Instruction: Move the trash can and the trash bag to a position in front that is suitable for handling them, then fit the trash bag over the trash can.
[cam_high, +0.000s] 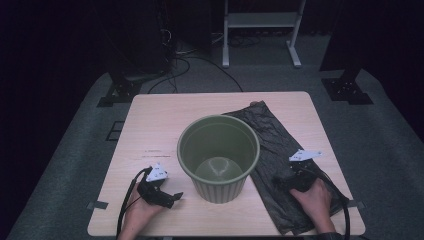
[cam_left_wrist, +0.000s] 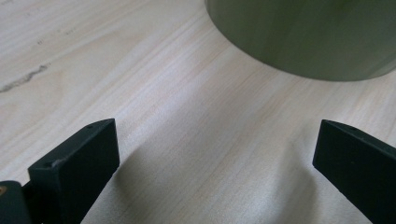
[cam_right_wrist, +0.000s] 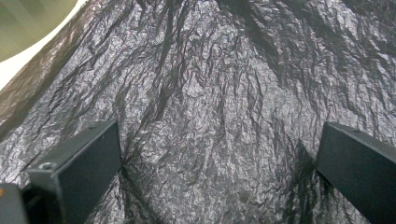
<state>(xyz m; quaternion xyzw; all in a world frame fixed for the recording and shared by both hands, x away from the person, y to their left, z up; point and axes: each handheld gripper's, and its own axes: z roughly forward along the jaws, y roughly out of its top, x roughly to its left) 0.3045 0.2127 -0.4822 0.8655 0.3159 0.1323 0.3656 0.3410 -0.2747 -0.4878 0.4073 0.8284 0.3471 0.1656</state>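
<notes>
Now both tools gape wide: right tool (cam_right_wrist: 219, 172) over the black bag (cam_right_wrist: 224, 93), left tool (cam_left_wrist: 215, 172) beside the green bin (cam_high: 218, 157).

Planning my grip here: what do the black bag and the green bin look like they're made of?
The black bag looks like thin plastic film: finely crinkled, with a slight sheen, lying flat on the table. The green bin seems rigid moulded plastic: a smooth matte wall, vertical ribs low on the outside, a glossy reflection on its inner floor. Neither is certain from looks alone.
</notes>
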